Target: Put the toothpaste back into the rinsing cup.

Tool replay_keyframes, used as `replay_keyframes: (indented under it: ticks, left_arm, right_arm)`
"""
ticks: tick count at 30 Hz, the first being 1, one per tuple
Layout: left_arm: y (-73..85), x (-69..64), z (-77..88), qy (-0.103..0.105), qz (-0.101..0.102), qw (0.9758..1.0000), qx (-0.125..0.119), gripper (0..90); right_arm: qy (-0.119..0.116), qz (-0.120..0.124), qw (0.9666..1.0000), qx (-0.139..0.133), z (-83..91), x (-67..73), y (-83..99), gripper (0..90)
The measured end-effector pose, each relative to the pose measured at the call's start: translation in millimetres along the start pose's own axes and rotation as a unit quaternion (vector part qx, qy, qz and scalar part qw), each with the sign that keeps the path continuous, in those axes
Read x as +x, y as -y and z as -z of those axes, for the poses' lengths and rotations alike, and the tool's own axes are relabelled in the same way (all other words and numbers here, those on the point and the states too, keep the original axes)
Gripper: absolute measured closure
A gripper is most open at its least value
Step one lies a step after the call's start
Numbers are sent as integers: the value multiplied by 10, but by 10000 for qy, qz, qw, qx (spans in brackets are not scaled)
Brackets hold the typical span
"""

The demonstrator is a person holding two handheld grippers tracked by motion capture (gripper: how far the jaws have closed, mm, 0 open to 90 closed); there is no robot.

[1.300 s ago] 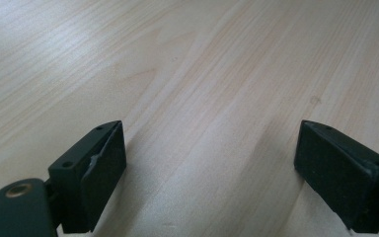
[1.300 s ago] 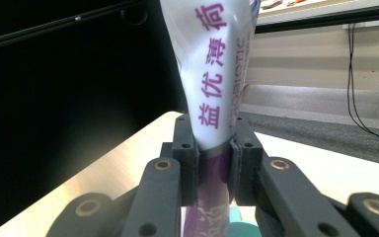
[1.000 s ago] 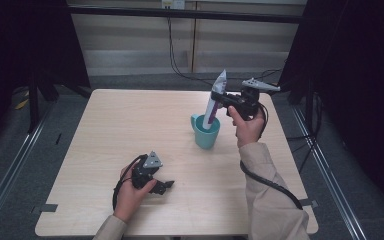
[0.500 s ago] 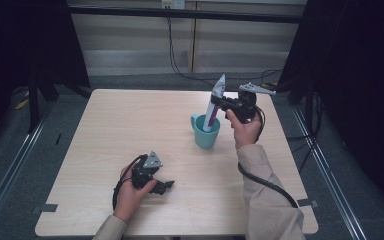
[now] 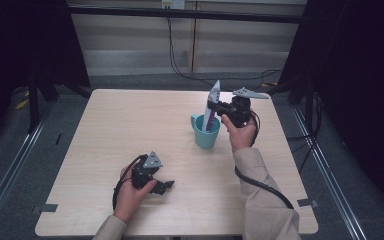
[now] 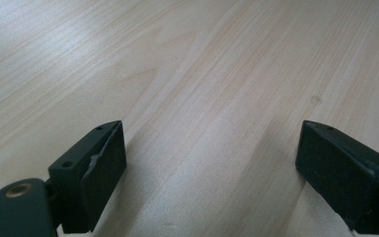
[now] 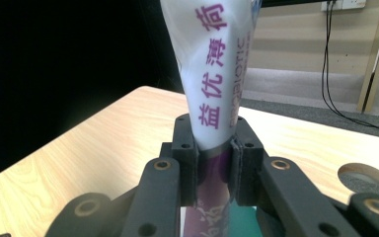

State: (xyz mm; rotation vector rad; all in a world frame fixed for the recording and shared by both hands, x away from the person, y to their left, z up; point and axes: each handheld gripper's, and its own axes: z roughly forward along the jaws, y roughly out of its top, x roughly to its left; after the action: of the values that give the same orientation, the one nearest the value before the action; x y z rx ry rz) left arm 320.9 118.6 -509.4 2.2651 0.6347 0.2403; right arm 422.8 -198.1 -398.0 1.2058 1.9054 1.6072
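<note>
Toothpaste, a white and purple soft plastic tube [image 5: 211, 111] with printed characters, now sits a little lower than it did a second ago: its lower end has dipped inside the teal plastic mug [image 5: 205, 133] standing near the middle of the pale wooden table [image 5: 130, 120]. Right gripper [image 5: 218, 107] pinches the tube across its middle, jaws pressed tight on it, the crimped end pointing up. By my reading the placing is nearly done; what remains is to let the tube settle against the mug and release. Left gripper [image 5: 166, 186] rests on the table near the front edge, unmoved, jaws spread with nothing between them
</note>
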Motion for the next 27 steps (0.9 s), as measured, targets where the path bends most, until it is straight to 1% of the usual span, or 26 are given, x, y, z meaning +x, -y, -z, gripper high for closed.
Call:
replay_keyframes:
  ticks: [3, 6, 8, 14, 15, 19, 20, 27]
  left_arm:
    - [0, 0, -1, 3, -1, 10000, -4, 117]
    - [0, 0, -1, 2, 0, 10000, -3, 117]
    - [0, 0, -1, 3, 1, 10000, -4, 117]
    - [0, -3, 1, -9, 5, 10000, 5, 117]
    - [0, -3, 1, -9, 5, 10000, 5, 117]
    - [0, -5, 1, -13, 7, 10000, 6, 117]
    - [0, -5, 1, -13, 7, 10000, 6, 117]
    - [0, -7, 1, -16, 9, 10000, 6, 116]
  right_arm:
    - [-8, 1, 10000, 52, -16, 16, 48, 764]
    - [33, 15, 10000, 70, -35, 18, 91, 763]
    - [45, -31, 9999, 84, -47, 10, 123, 763]
    - [88, 9, 9998, 158, -72, 21, 208, 762]
    - [88, 9, 9998, 158, -72, 21, 208, 762]
    - [100, -3, 9998, 143, -91, 34, 304, 761]
    - [131, 5, 9998, 146, -94, 37, 319, 761]
    - [142, -36, 9996, 221, -104, 27, 383, 760]
